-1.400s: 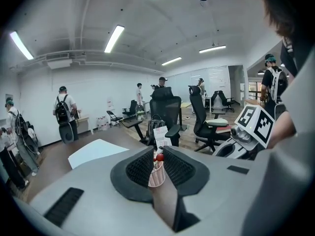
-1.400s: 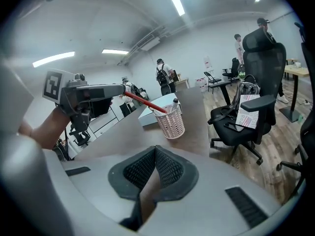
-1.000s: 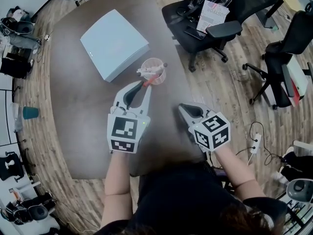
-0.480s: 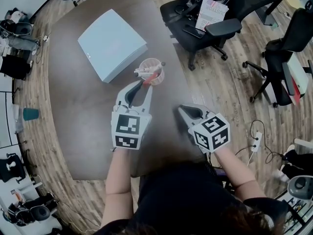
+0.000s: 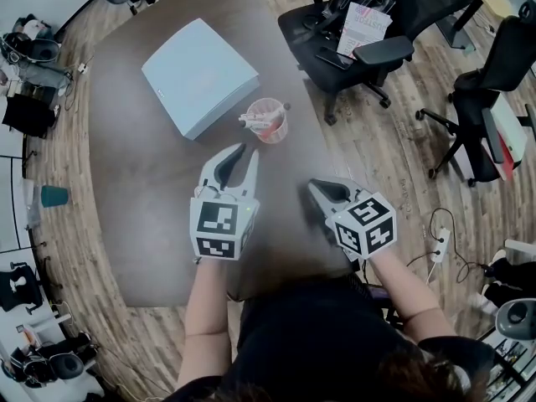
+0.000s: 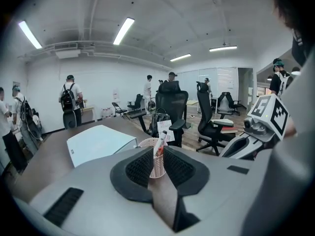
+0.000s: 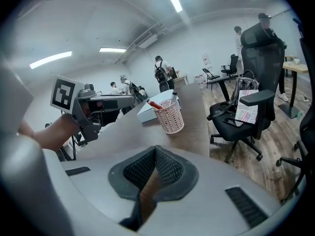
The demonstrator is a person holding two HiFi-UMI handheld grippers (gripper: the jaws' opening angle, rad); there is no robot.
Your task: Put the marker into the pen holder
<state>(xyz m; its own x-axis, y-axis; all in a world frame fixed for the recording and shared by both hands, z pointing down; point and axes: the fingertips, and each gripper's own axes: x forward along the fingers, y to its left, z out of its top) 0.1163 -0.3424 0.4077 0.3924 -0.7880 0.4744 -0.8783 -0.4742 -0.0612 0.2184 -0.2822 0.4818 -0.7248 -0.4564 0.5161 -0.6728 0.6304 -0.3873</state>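
Matt dark table (image 5: 142, 191), perforated plastic pen holder (image 5: 268, 129), wood-plank floor (image 5: 377, 141)

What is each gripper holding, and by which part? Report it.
Nothing is held. On the left gripper the jaws have just been closing but stand apart, nothing between them; the right gripper is shut, empty.

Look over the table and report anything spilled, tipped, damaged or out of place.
Nothing stands out. The pink mesh pen holder stands upright on the table with its markers inside, and the pale blue box lies flat beside it. No spill or damage shows.
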